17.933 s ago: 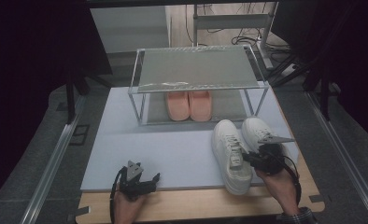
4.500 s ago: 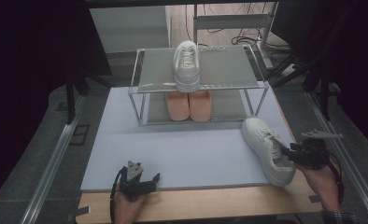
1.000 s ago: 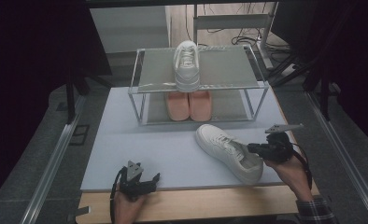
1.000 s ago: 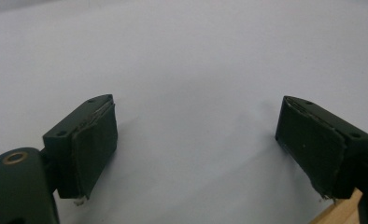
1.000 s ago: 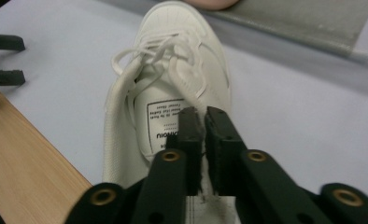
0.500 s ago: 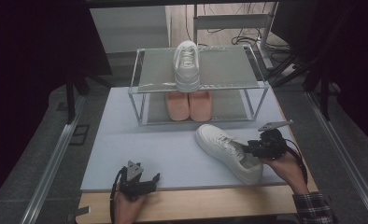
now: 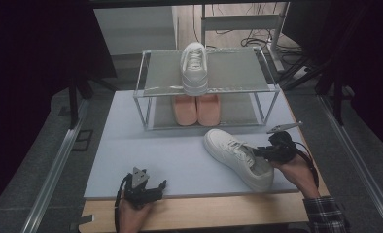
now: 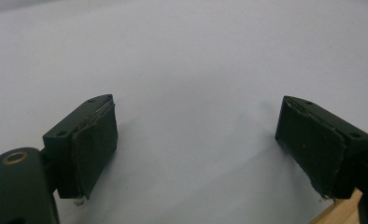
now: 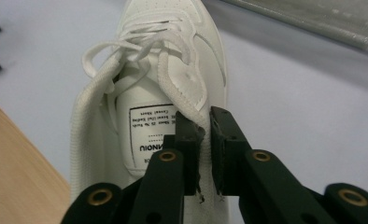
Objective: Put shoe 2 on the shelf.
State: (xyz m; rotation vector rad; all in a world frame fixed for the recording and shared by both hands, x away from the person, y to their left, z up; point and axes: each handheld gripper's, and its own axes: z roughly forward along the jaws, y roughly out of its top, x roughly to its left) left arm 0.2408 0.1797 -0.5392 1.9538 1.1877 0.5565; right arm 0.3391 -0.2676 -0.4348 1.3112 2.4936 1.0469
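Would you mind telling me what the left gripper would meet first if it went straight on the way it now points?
Probably nothing soon: the left gripper, fingers open, faces bare blue-grey mat. Farther ahead stands the wire shoe rack, though the exact line is uncertain.

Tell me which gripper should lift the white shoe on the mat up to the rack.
Right. The right gripper is already clamped on the shoe collar, while the left gripper sits open at the near edge.

I worked at a wooden table (image 7: 218,213) topped by a pale grey mat (image 7: 155,145), dark curtains (image 7: 34,43) either side, grey floor (image 7: 29,160) with metal rails (image 7: 58,165), cables (image 7: 248,36) trailing behind.
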